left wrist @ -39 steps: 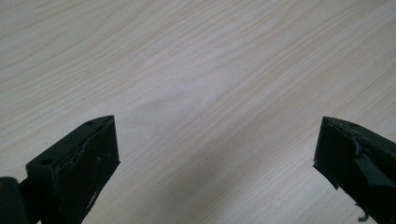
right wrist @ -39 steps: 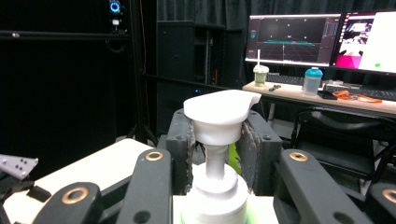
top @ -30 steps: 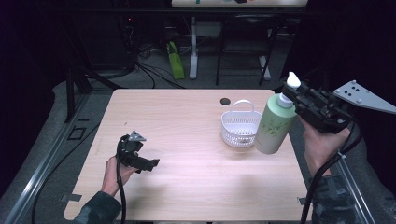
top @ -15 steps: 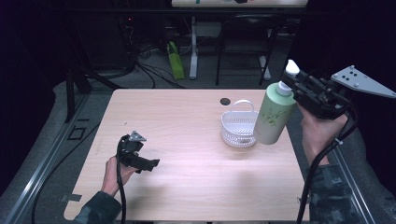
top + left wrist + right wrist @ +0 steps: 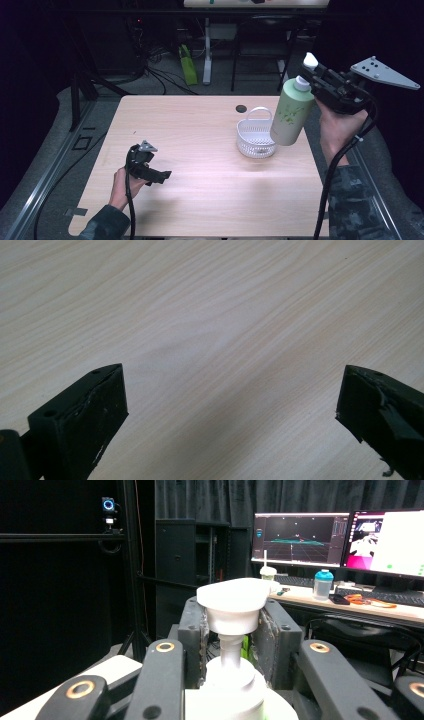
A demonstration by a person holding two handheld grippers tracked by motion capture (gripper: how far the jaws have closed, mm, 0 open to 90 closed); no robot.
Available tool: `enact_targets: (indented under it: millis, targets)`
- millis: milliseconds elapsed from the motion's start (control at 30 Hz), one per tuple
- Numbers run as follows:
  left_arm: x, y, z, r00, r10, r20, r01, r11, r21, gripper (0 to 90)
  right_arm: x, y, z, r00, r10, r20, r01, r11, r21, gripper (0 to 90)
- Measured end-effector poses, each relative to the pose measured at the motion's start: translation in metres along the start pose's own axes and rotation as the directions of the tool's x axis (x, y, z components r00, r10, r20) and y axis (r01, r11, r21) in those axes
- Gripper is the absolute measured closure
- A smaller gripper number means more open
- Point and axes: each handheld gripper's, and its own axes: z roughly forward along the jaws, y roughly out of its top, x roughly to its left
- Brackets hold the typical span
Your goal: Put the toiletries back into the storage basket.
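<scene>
Left gripper (image 5: 159,176) rested low over near-left table (image 5: 200,125), jaws spread wide, nothing between, well apart from the work. White basket (image 5: 256,139) sat mid-right on table. Pump bottle (image 5: 289,114) hung in air, base just right of basket rim, perhaps overlapping it; long axis near upright, top tilted right. Right gripper (image 5: 314,80) was clamped on bottle neck under pump head, hand raised, gripper roughly level.

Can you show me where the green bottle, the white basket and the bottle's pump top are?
green bottle (image 5: 290,112), high view, middle of its body
white basket (image 5: 253,140), high view, its side wall
pump top (image 5: 234,596), right gripper view, the white head
</scene>
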Motion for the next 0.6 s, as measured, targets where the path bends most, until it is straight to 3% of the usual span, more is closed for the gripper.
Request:
enact_targets:
  millis: [600]
  targets:
    - [0.000, 0.000, 0.000, 1.0000, 0.000, 0.004, 0.000, 1.0000, -0.002, 0.0, -0.002, -0.007, 0.033, 0.9999, 0.011, 0.002, -0.011, 1.000, 0.018, 67.4]
